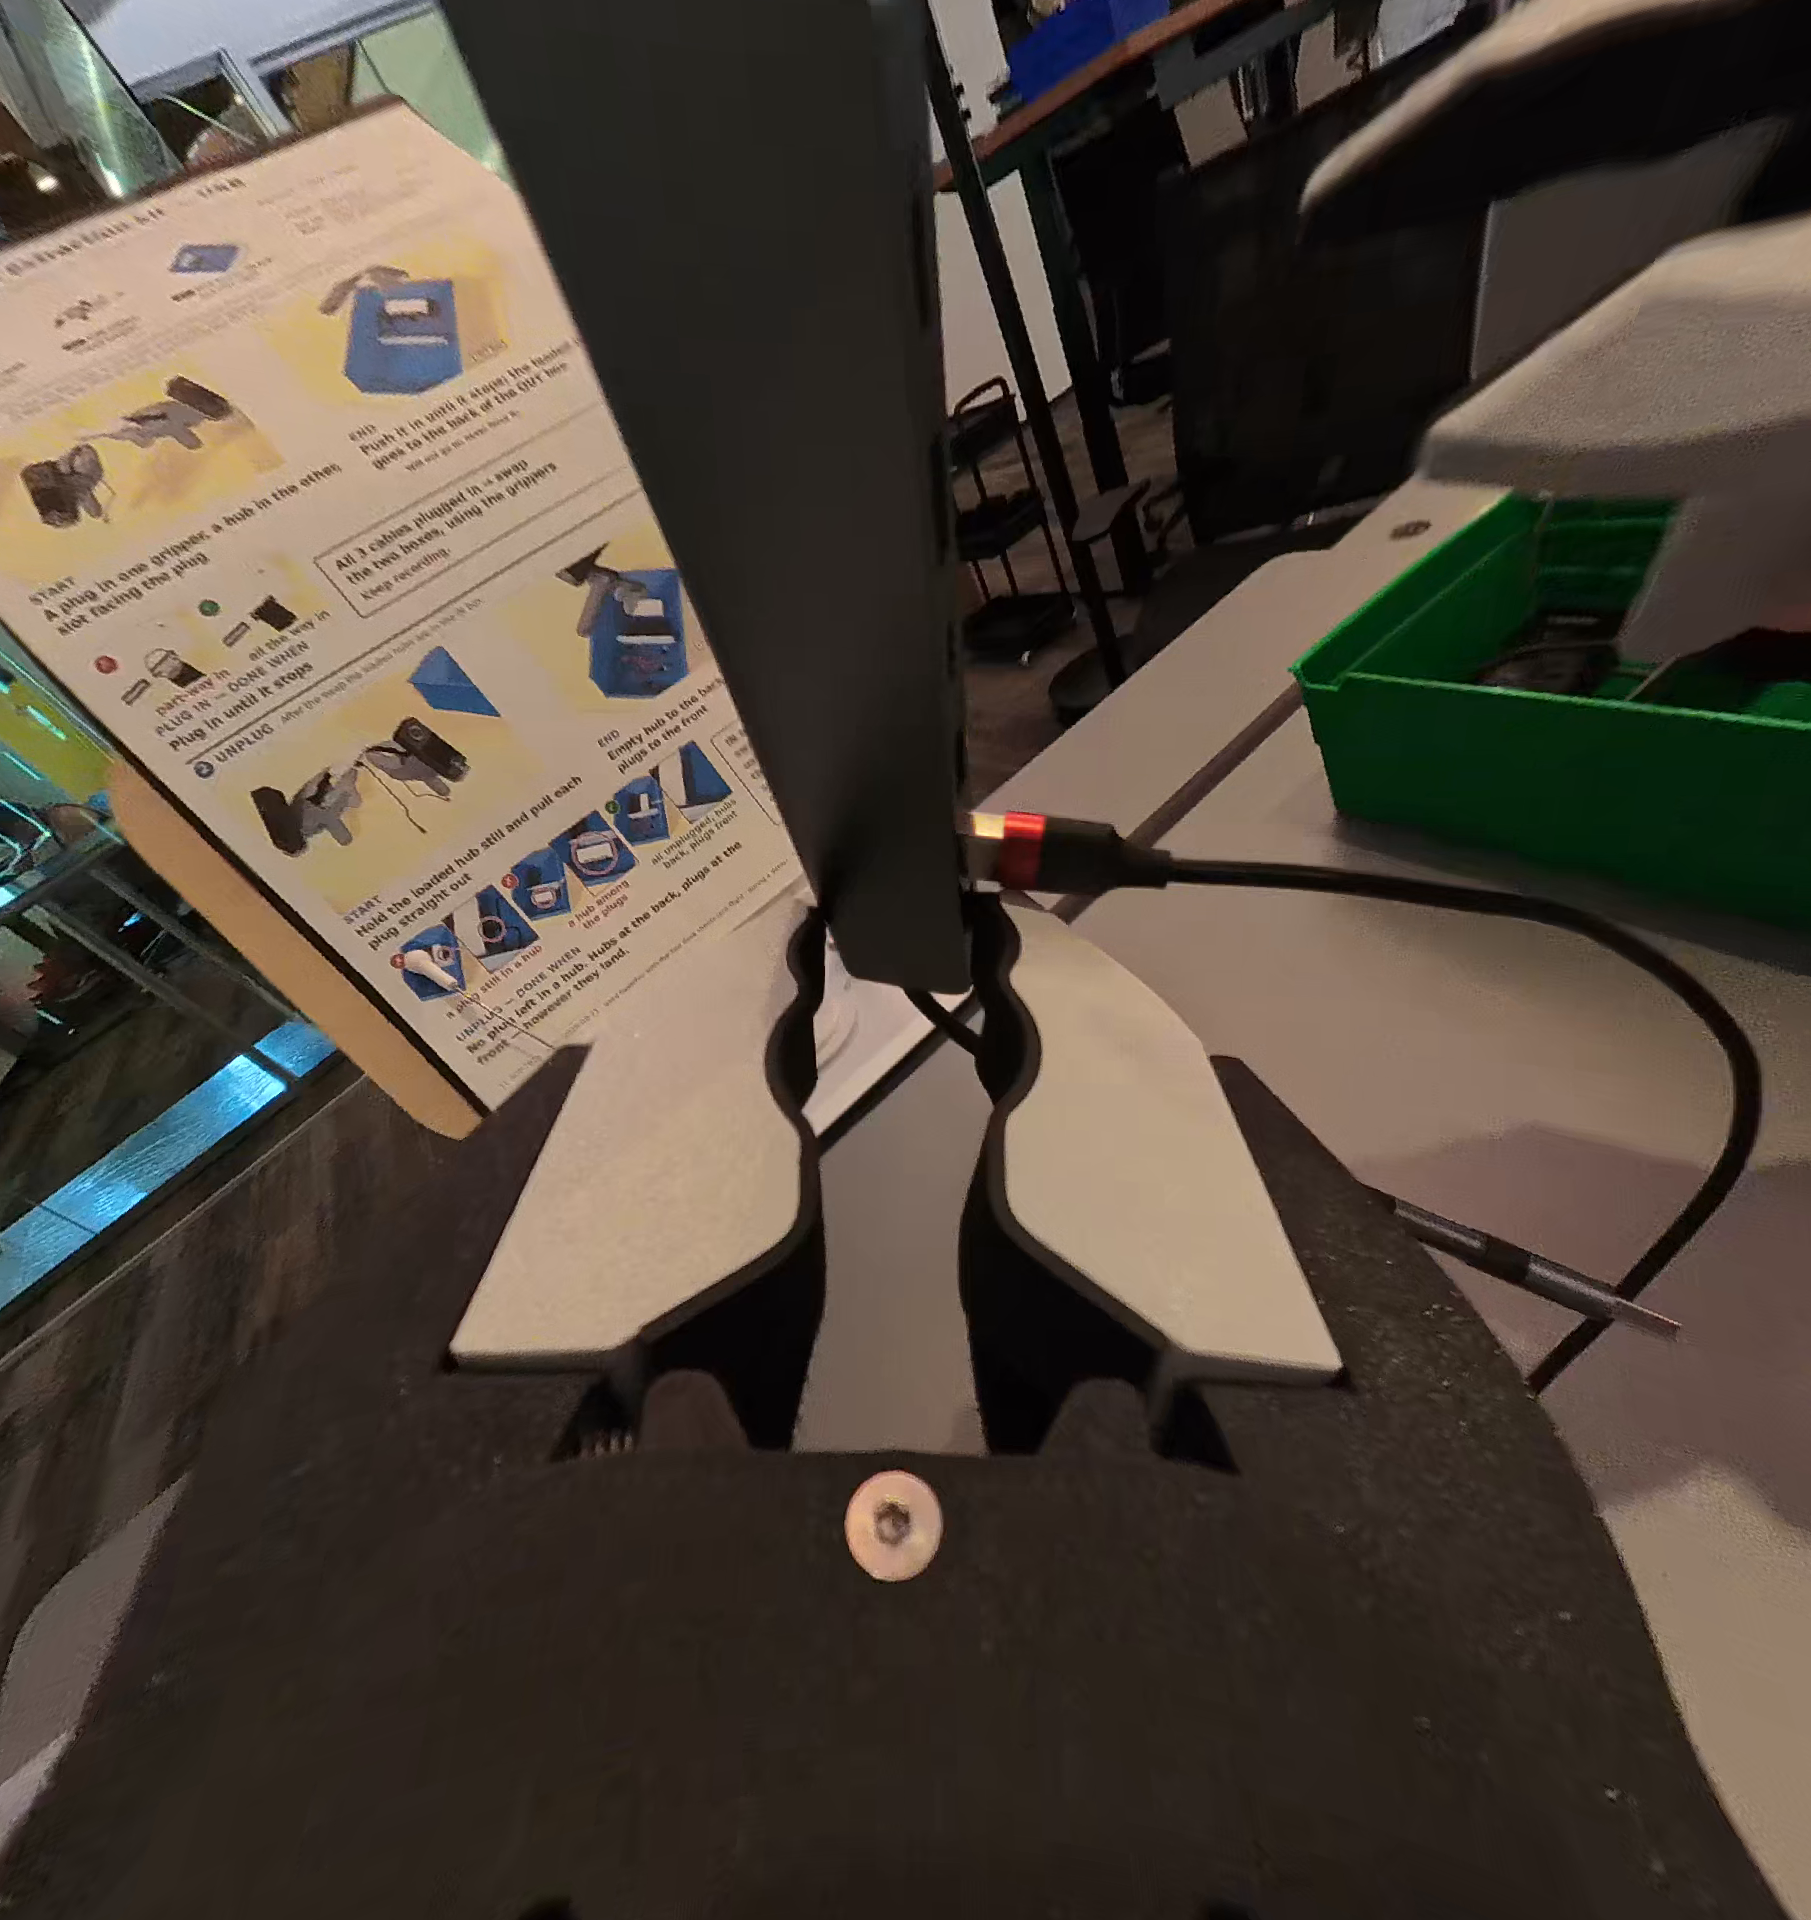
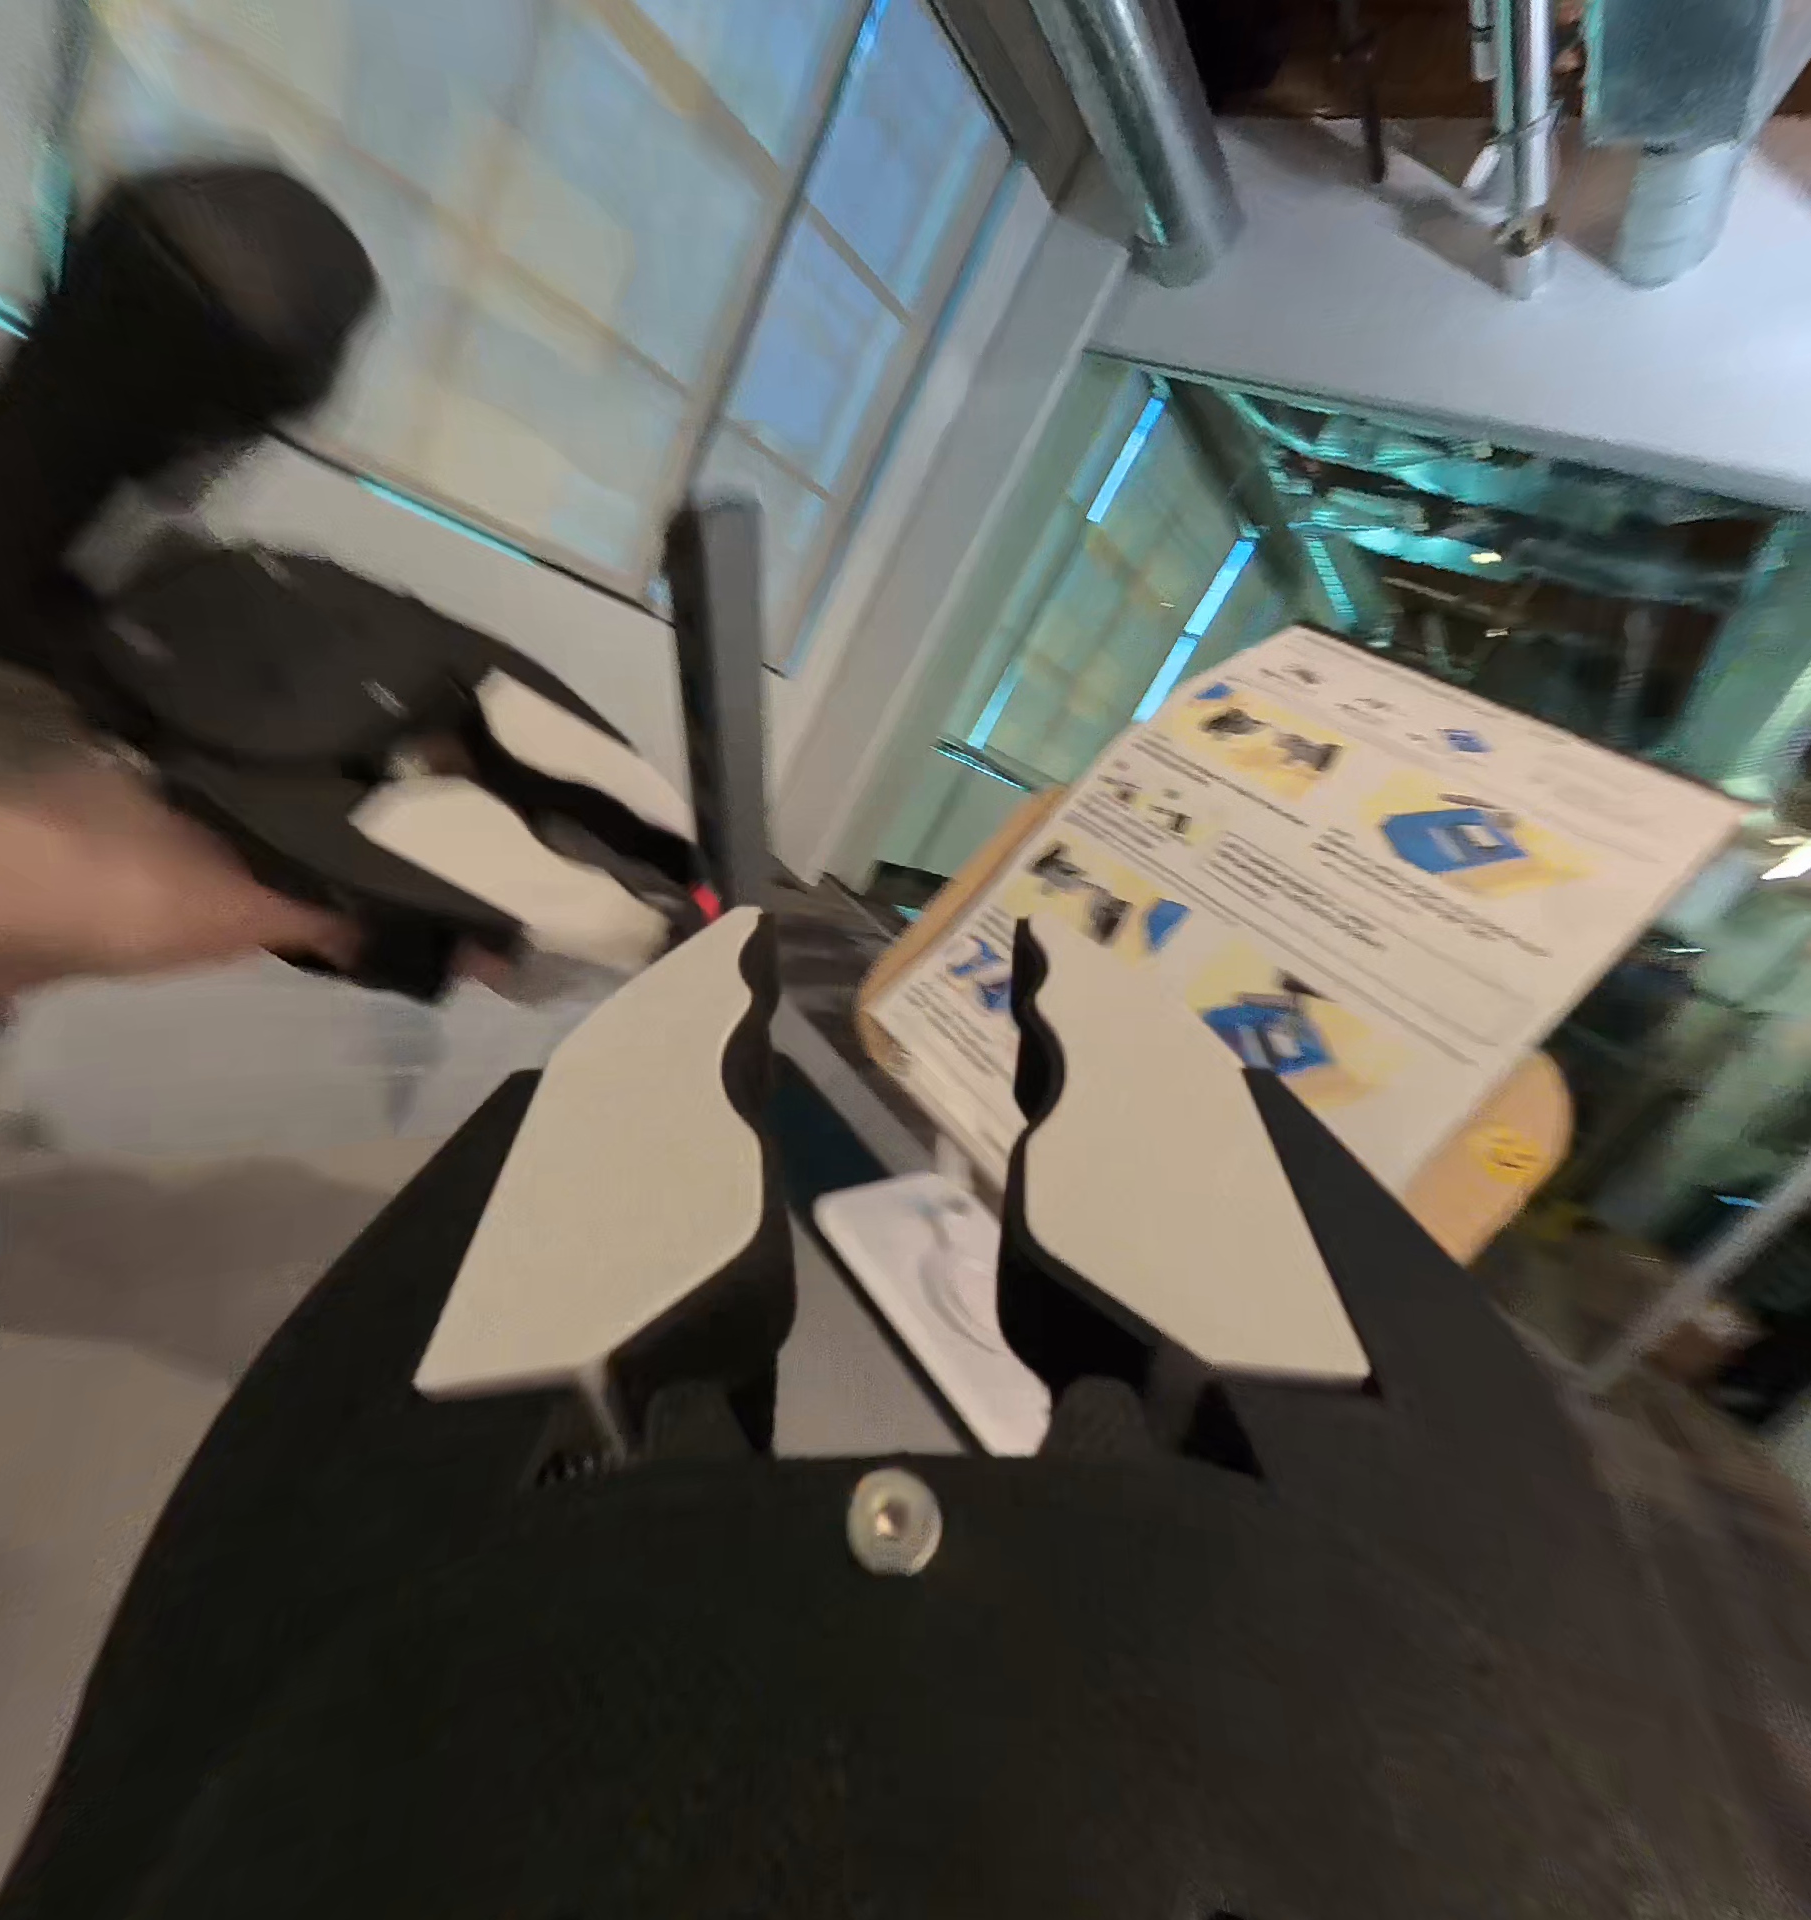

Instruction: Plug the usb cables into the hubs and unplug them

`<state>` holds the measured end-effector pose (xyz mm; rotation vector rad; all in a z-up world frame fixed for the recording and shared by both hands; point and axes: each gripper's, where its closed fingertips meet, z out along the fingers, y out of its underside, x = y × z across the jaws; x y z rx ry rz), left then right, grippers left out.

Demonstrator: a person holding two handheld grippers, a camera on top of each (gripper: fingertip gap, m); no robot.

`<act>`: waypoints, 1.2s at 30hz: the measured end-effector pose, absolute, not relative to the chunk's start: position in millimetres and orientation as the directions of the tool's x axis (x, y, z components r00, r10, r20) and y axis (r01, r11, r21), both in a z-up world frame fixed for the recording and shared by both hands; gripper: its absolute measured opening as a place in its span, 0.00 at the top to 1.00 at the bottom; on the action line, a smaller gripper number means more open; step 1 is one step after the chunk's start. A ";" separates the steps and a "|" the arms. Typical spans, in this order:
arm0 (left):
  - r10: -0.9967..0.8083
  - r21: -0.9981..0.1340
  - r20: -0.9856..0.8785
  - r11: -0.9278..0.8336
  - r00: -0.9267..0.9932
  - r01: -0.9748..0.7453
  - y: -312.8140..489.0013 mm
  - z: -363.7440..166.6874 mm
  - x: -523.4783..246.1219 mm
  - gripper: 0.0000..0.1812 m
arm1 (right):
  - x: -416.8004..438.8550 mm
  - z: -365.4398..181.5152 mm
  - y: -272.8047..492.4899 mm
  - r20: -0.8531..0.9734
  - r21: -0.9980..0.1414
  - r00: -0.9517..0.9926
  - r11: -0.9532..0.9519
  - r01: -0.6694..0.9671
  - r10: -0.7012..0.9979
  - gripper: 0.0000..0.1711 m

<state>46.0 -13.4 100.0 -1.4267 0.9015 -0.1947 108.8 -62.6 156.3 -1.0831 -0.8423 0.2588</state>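
Above the table [image 1: 1400, 1039], left gripper [image 1: 896, 935] clamps the upright hub [image 1: 735, 416], red-banded plug [image 1: 1046, 852] inserted; right gripper [image 2: 890, 935] gapes empty.

Soft indoor light is falling evenly across both views, with cool daylight coming through the windows [image 2: 797, 343]. Wide-angle distortion is bending straight lines near the edges. The right wrist view is smearing with motion blur, worst on its left side. In the left wrist view the instruction sheet [image 1: 361, 582] is blurring slightly, and a faint shadow is lying on the grey table [image 1: 1400, 1039].
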 end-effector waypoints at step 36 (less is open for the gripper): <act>-0.781 -0.877 -0.186 -0.142 0.596 -0.460 -6.2 24.1 73.5 0.86 | 109.9 116.3 -22.9 0.326 -0.942 0.648 0.291 0.165 0.688 0.75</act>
